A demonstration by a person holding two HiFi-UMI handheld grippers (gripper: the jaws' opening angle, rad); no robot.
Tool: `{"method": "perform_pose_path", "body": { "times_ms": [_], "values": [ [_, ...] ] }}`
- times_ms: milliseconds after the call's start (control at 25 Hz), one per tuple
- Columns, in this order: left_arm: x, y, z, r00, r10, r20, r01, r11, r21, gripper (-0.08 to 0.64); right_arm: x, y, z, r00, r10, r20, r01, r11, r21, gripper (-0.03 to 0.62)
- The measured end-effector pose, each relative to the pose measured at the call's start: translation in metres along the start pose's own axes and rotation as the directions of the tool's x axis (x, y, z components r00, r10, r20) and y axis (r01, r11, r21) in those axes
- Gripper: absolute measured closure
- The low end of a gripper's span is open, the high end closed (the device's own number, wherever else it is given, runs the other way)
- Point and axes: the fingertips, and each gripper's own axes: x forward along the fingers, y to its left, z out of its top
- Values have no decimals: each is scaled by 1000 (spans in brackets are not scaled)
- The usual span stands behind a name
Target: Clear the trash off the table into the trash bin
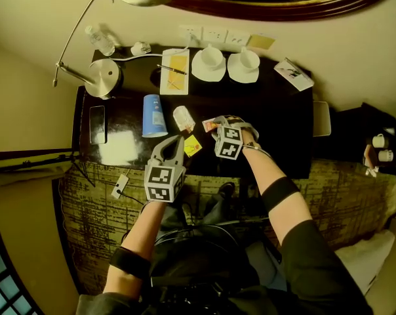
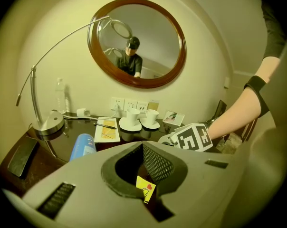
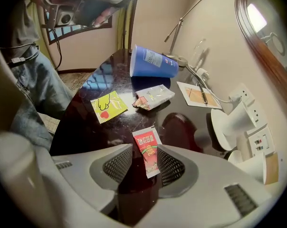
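In the head view, you are holding both tools over the near side of the dark table (image 1: 283,130). Your left gripper (image 1: 177,139) is hovering just left of the yellow packet (image 1: 193,146). Your right gripper (image 1: 217,125) is pointing at the red packet (image 1: 208,125), which is lying a little farther in. A white wrapper (image 1: 183,118) is lying just left of the red packet, and a blue cup (image 1: 154,115) is lying on its side left of that.

In the left gripper view, the jaws are meeting at their tips and clamping nothing. The yellow packet (image 2: 145,188) is showing through the hollow behind the tips. The blue cup (image 2: 82,146) is lying off to the left.

In the right gripper view, the jaws are standing apart with the red packet (image 3: 147,148) between them. The packet's near end is lying against the right-hand pad and a dark gap is showing on its left, so you are not pinching it. The yellow packet (image 3: 108,106) is lying flat on the table to the left and farther off. The white wrapper (image 3: 153,97) is lying just beyond it to the right. The blue cup (image 3: 150,63) is lying farther still.
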Motion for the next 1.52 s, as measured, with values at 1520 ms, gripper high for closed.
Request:
{"method": "perform_pose_path", "body": {
  "times_ms": [1520],
  "values": [
    [-14,-10,20,999,-8,37,7,1000,22,555,-185,-29,51,869,-362,338,97,794,600,565]
  ]
}}
